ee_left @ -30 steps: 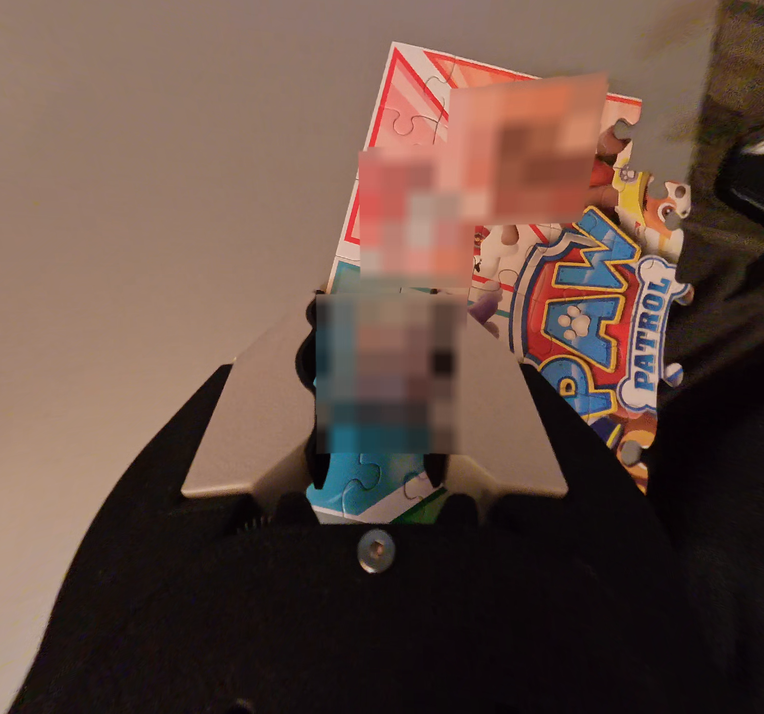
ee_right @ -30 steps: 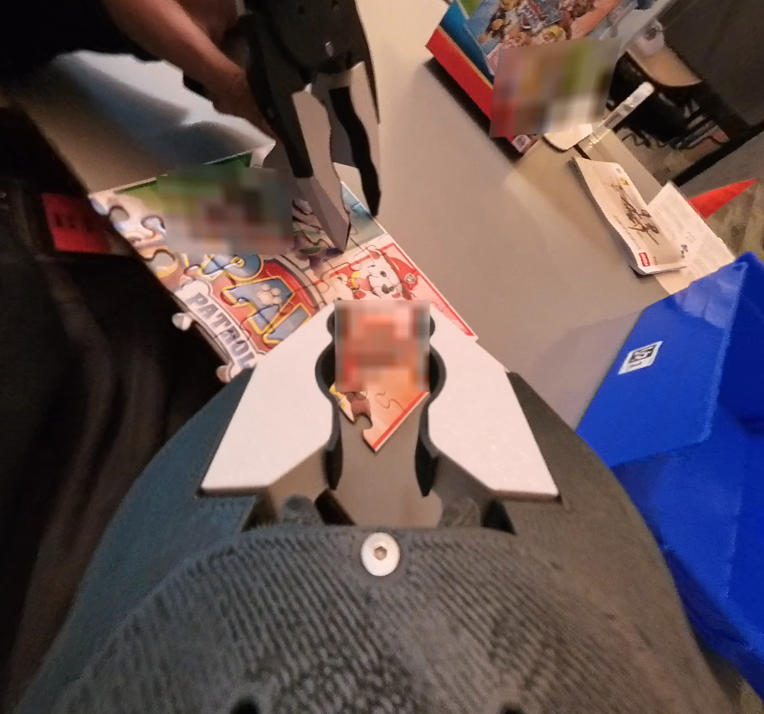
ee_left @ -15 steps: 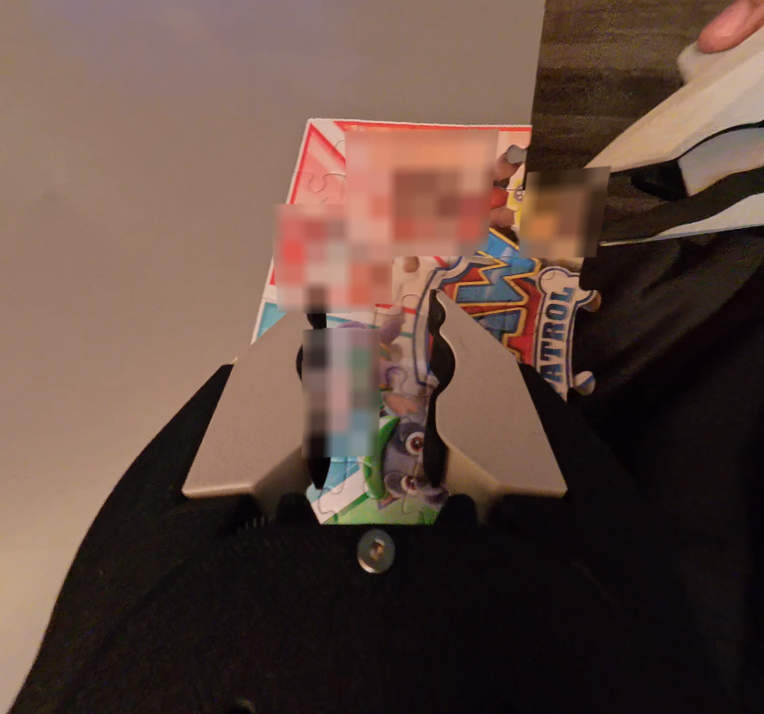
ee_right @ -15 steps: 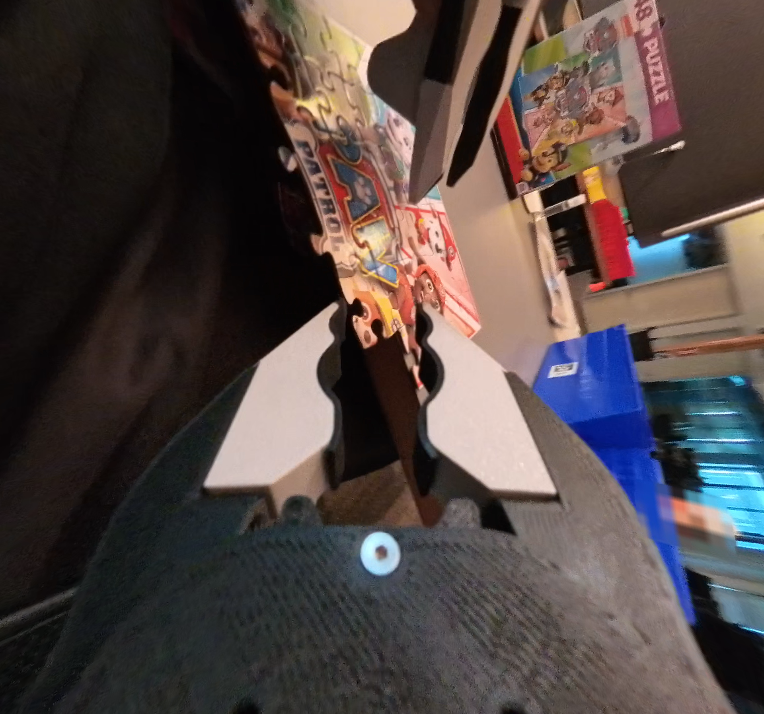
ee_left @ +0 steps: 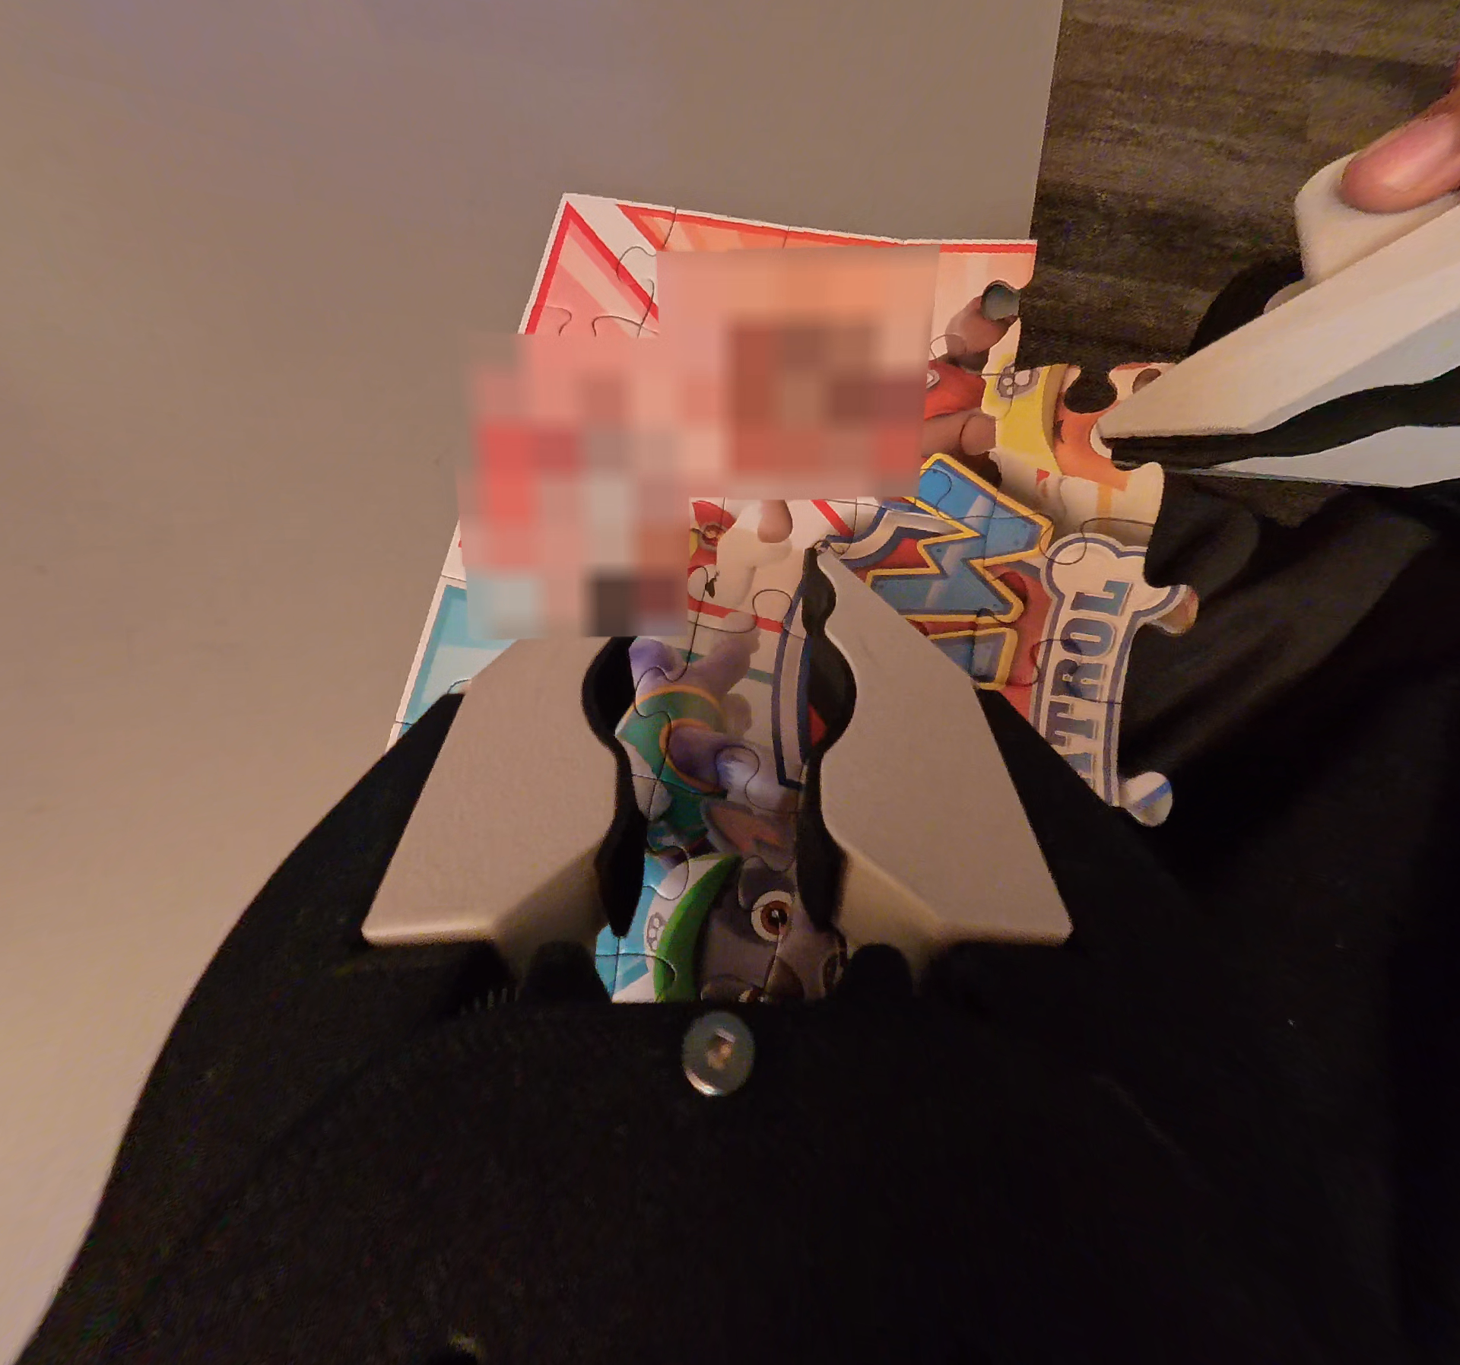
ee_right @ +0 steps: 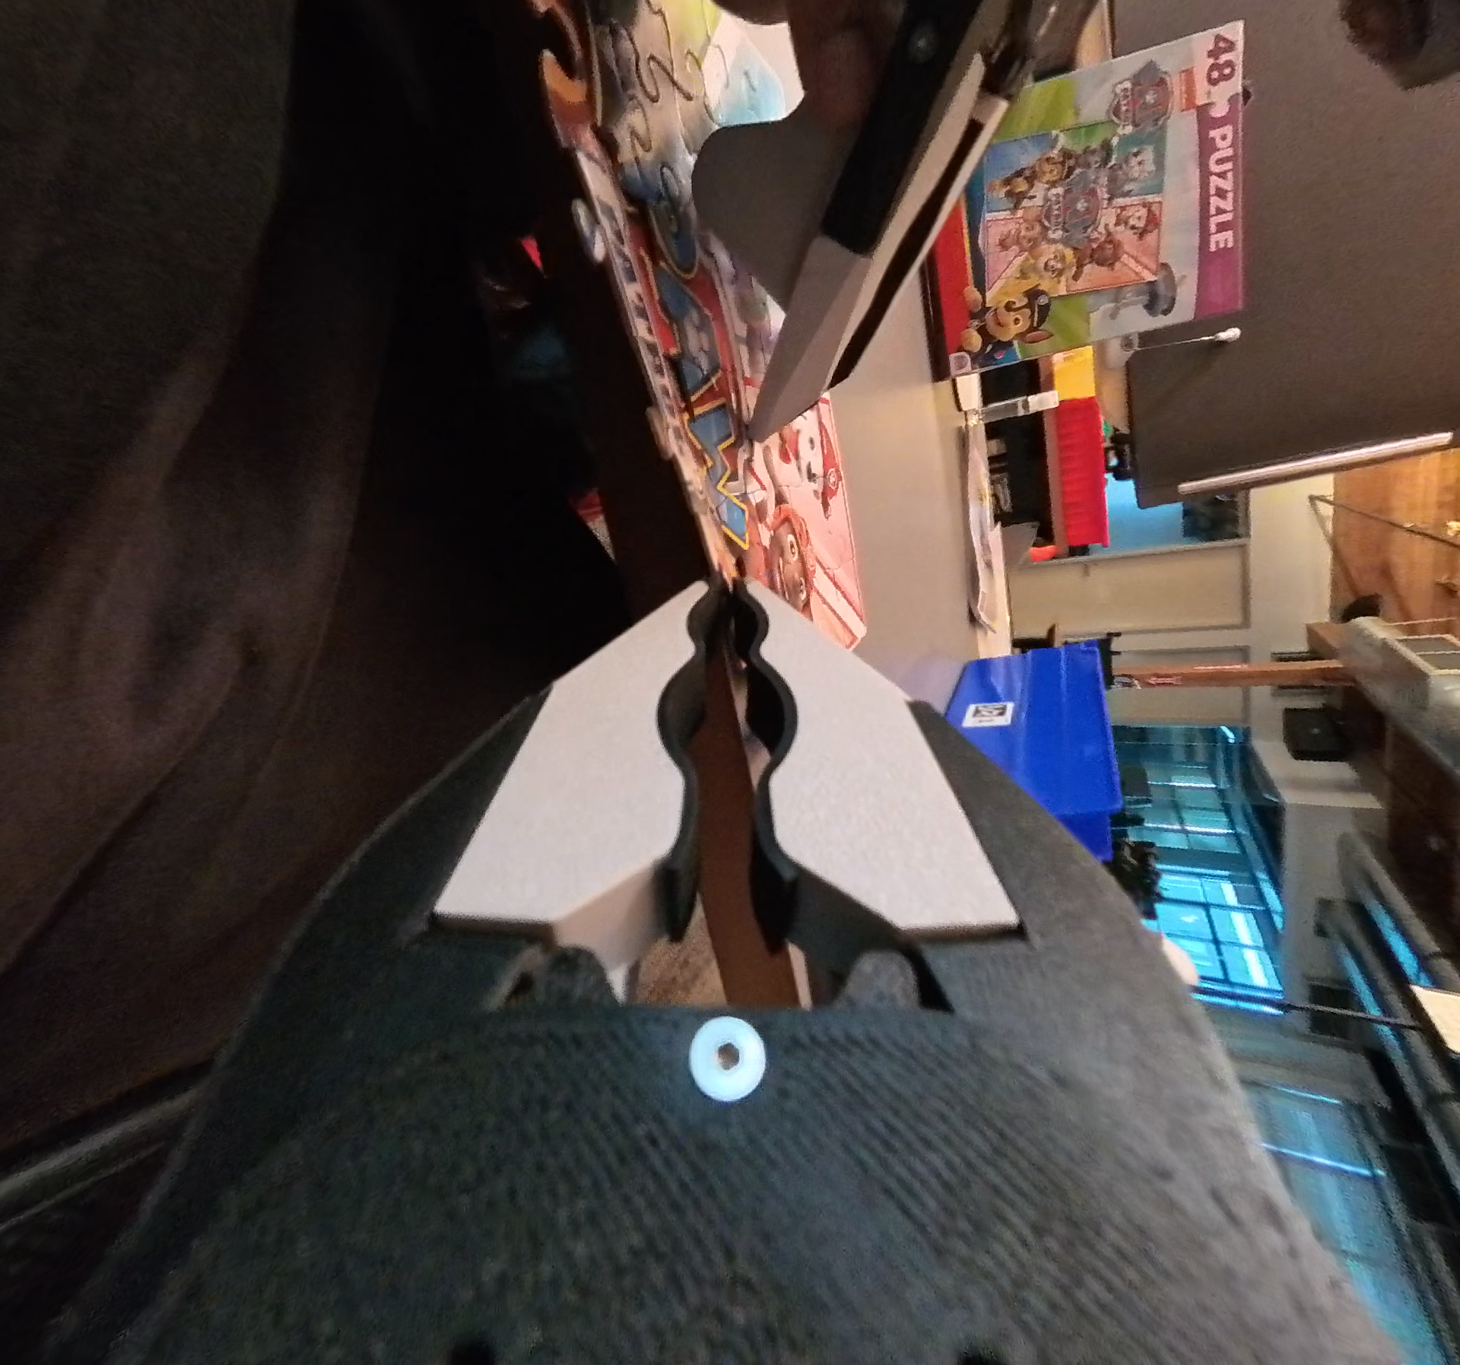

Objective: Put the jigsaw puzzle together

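The right gripper [ee_right: 731, 592] has its fingers clenched on the overhanging edge of a partly assembled cartoon jigsaw puzzle [ee_left: 987, 537]. In the right wrist view the puzzle's brown cardboard back runs edge-on between the two black pads [ee_right: 695, 695], and in the left wrist view, at the right of the frame, the pale fingertips [ee_left: 1138, 434] pinch a knobbed piece with an orange and white cartoon dog on it. A fingertip of the person's hand [ee_left: 1406, 162] rests on the top of that gripper at the upper right edge.

The left gripper [ee_left: 711, 616] hangs above the puzzle with its fingers spread; the printed picture shows through the gap between them, and nothing is caught there. Its right fingertip [ee_left: 814, 576] comes down close to the picture surface; I cannot tell whether it touches.

The puzzle lies on a pale grey table [ee_left: 316, 300], its right side sticking out past the table edge over a dark carpeted floor [ee_left: 1264, 63]. In the right wrist view, which is rolled on its side, the puzzle's box [ee_right: 1106, 205] stands farther along the table at the upper right, and a blue bin [ee_right: 1043, 734] sits at the middle right.
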